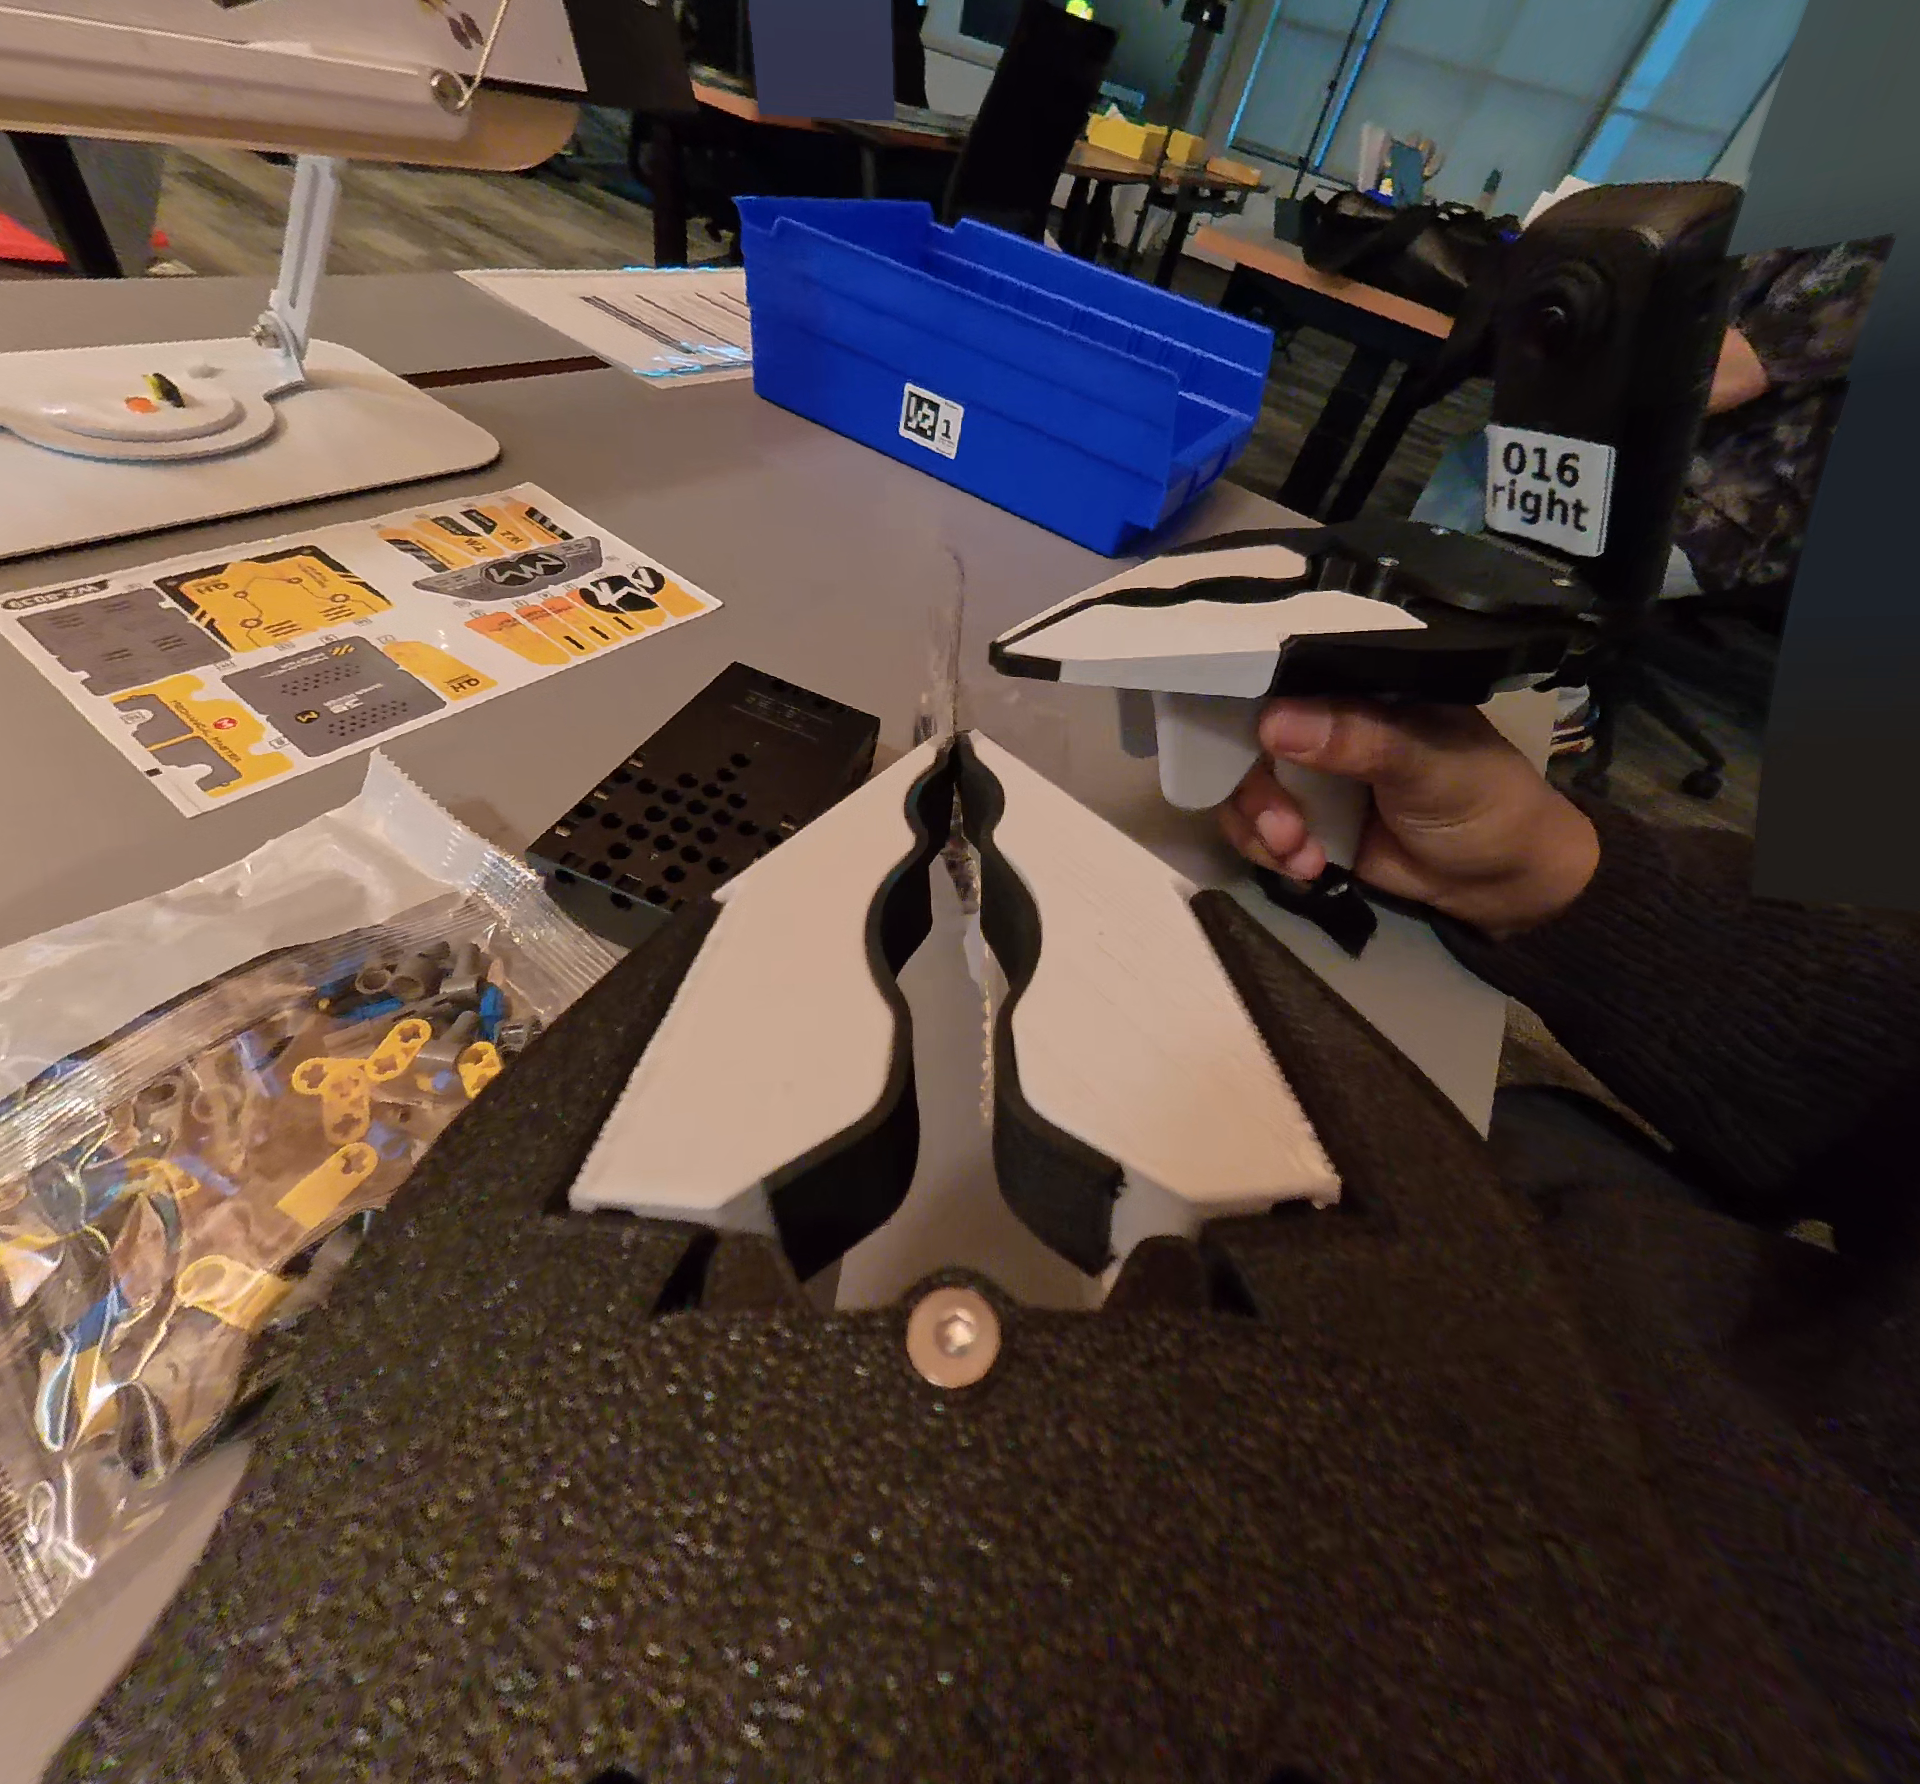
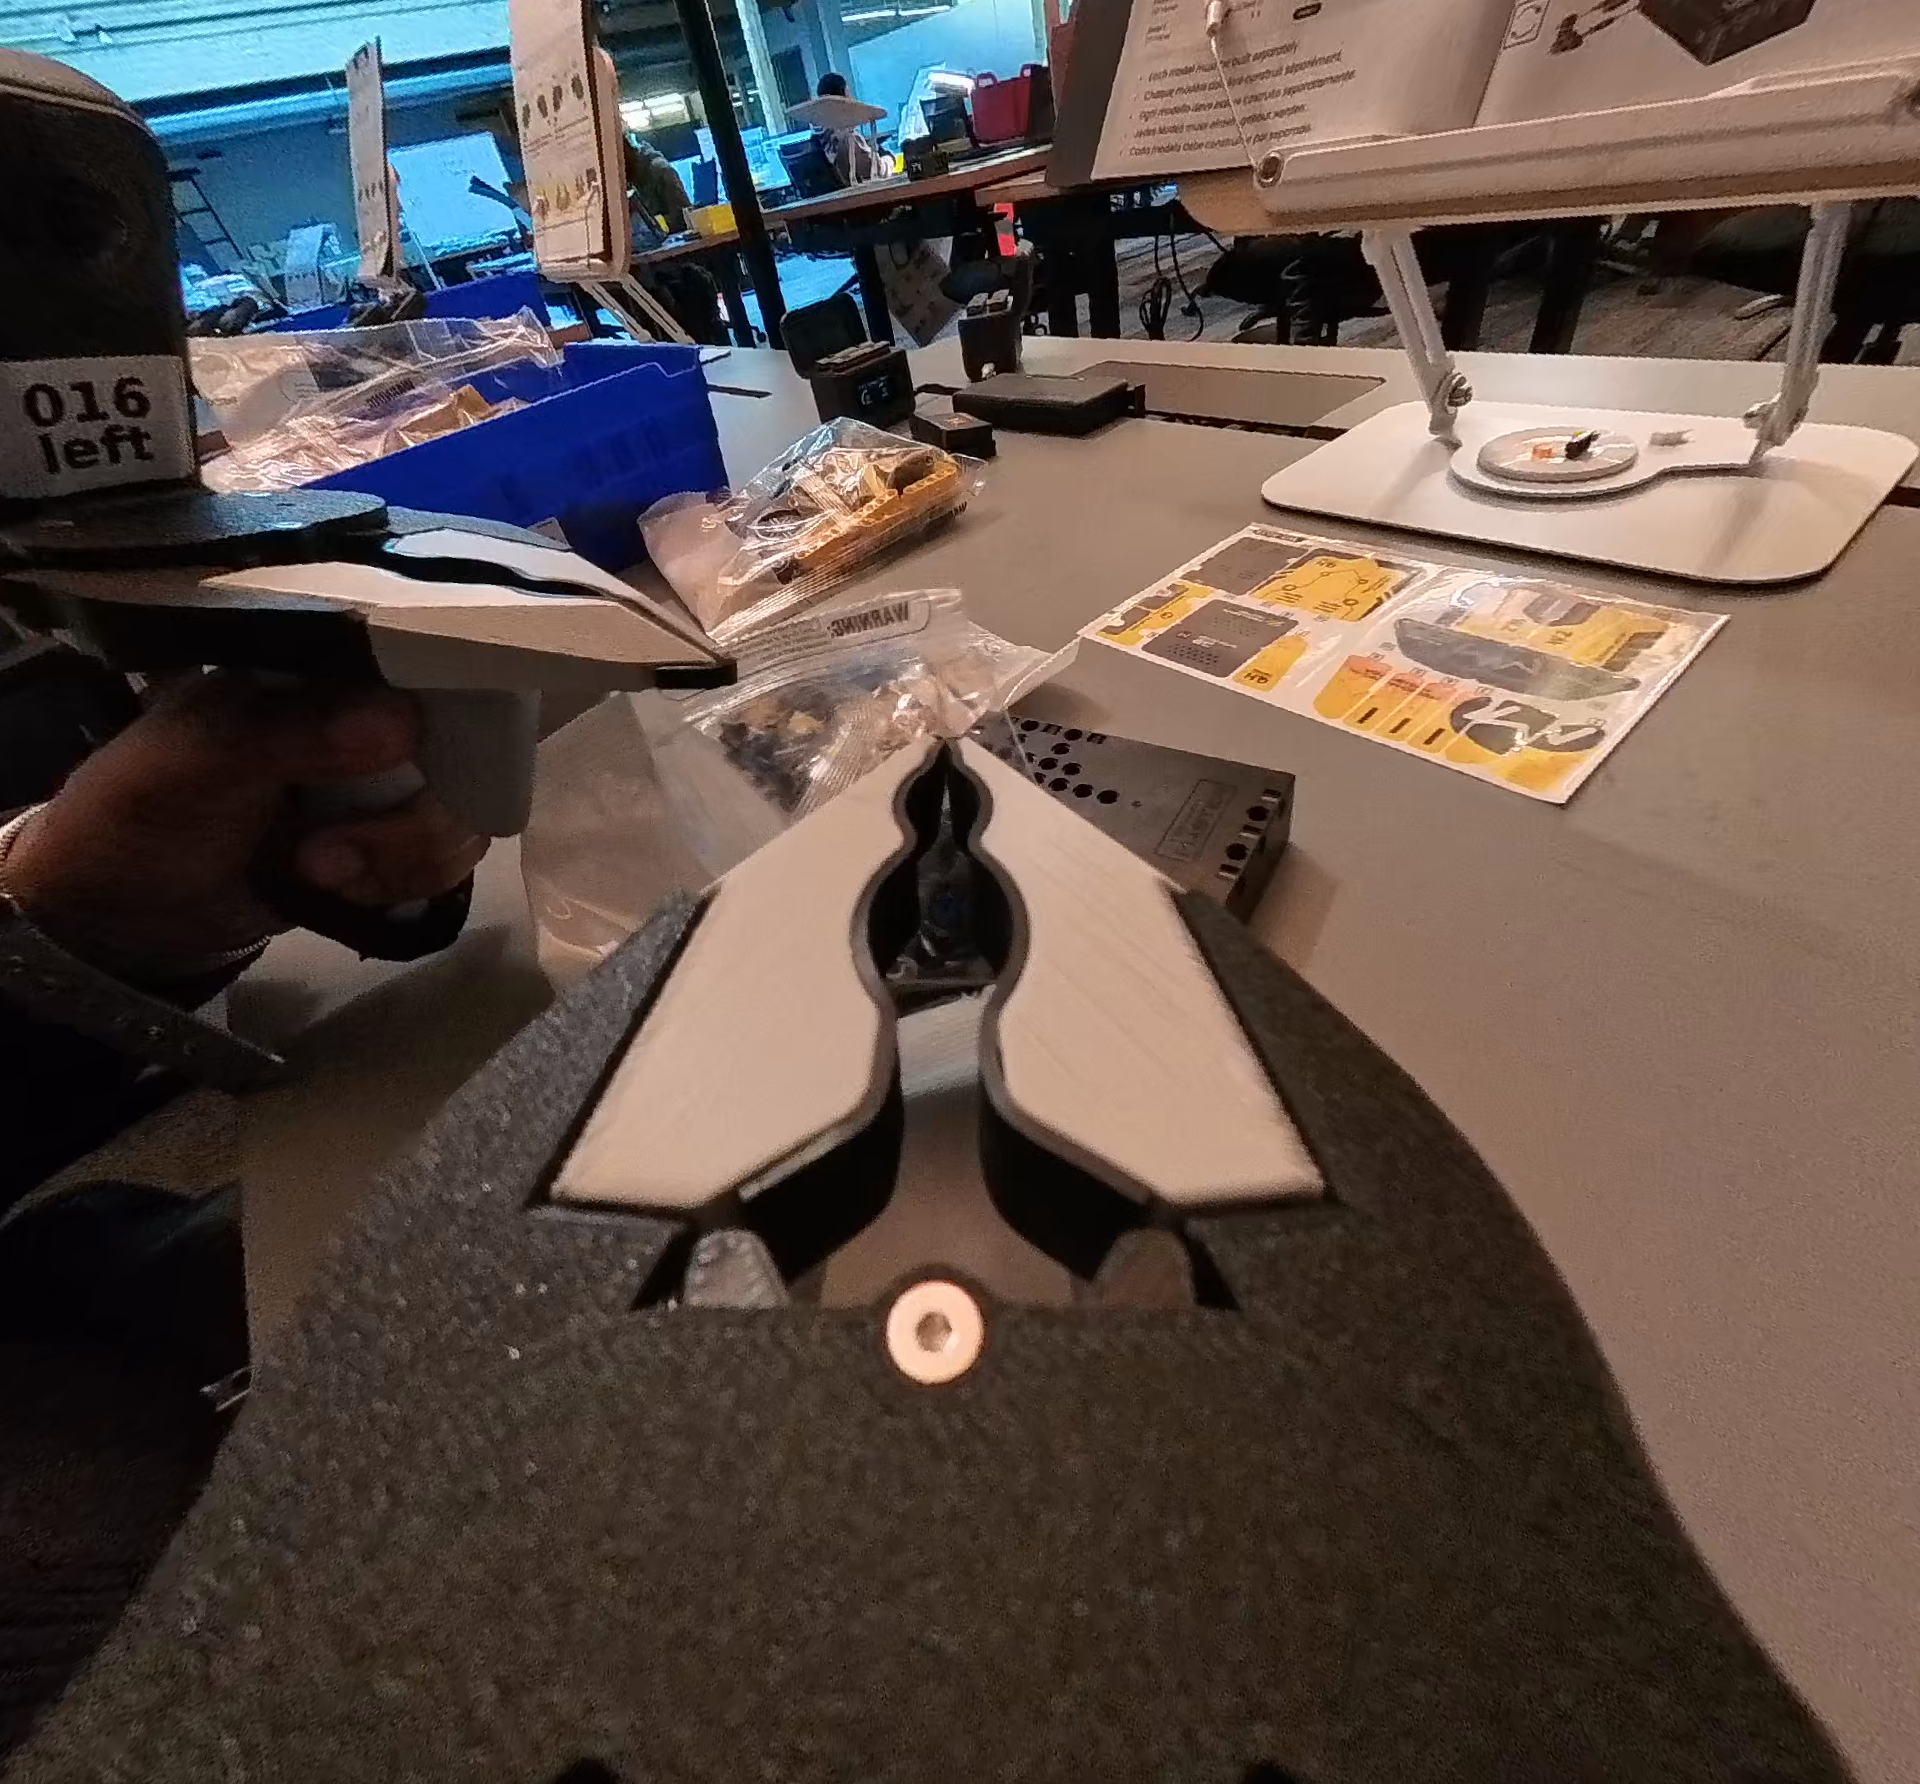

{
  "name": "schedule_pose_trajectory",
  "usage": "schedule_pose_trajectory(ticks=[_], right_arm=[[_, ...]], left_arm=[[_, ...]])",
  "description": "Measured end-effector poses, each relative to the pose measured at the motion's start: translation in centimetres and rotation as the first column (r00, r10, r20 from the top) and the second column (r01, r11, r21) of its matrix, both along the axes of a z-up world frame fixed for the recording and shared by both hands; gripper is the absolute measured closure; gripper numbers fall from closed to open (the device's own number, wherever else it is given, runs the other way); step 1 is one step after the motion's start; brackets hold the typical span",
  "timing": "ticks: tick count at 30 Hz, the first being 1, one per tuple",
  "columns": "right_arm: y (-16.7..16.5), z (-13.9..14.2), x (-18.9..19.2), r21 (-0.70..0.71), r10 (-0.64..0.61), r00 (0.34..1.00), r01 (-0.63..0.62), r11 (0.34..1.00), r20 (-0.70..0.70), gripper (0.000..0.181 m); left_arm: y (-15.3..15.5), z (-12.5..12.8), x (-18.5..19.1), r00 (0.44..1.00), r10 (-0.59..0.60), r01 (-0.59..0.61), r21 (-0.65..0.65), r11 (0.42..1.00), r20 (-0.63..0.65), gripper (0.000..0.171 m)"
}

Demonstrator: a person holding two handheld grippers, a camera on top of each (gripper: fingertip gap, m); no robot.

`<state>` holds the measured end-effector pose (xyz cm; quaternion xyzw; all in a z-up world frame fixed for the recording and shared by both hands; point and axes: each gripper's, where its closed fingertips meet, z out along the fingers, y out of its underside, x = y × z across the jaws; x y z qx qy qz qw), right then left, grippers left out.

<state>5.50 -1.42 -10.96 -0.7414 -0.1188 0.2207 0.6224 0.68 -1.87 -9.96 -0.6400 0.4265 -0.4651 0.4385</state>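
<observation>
My left gripper (image 1: pixel 954 747) is shut on a thin clear plastic bag (image 1: pixel 953 633), seen edge-on and rising from the fingertips. My right gripper (image 2: pixel 945 747) is shut on the same clear bag of small blue and yellow parts (image 2: pixel 862 685). Each gripper shows in the other's view, the right (image 1: pixel 1000 659) and the left (image 2: pixel 717 666), with tips close together at the bag. A hand holds each one. A black box with round holes (image 1: pixel 707 799) lies on the grey table just beyond the bag, also in the right wrist view (image 2: pixel 1174 809).
Another bag of yellow, blue and grey parts (image 1: pixel 260 1111) lies at lower left. A yellow and grey sticker sheet (image 1: pixel 343 633) lies flat. A blue bin (image 1: pixel 997 384) stands behind, and a white book stand (image 2: pixel 1579 498) holds an open instruction booklet. A second blue bin (image 2: pixel 582 446) holds bags. The grippers' ends are close to 6 cm from one another.
</observation>
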Motion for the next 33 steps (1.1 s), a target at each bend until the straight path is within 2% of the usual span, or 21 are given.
schedule_pose_trajectory(ticks=[8, 15, 21, 29, 33], right_arm=[[0.1, -0.1, 0.7, -0.004, -0.017, 1.0, 0.017, 1.0, 0.004, 0.181], [0.4, 0.0, 1.8, 0.02, -0.082, 0.995, 0.081, 0.997, 0.049, 0.181], [0.4, 0.1, 2.3, -0.002, -0.089, 0.996, 0.089, 0.996, -0.022, 0.181], [0.1, 0.9, 1.7, 0.021, -0.024, 0.992, 0.026, 0.999, -0.127, 0.181], [0.0, 1.0, 0.9, 0.036, 0.0, 0.994, 0.004, 0.999, -0.107, 0.169]], left_arm=[[0.7, -0.4, -0.4, 1.0, 0.021, -0.022, -0.019, 1.0, -0.02, 0.171], [1.3, -1.0, -0.7, 0.999, 0.027, -0.03, -0.069, 0.997, -0.043, 0.171], [1.0, -0.9, -0.6, 0.999, 0.02, -0.022, -0.058, 0.998, -0.05, 0.171], [0.9, -0.8, -0.5, 1.0, 0.015, -0.017, -0.081, 0.997, -0.024, 0.171], [0.8, -1.4, -0.3, 0.999, 0.015, -0.018, -0.08, 0.997, -0.043, 0.171]])
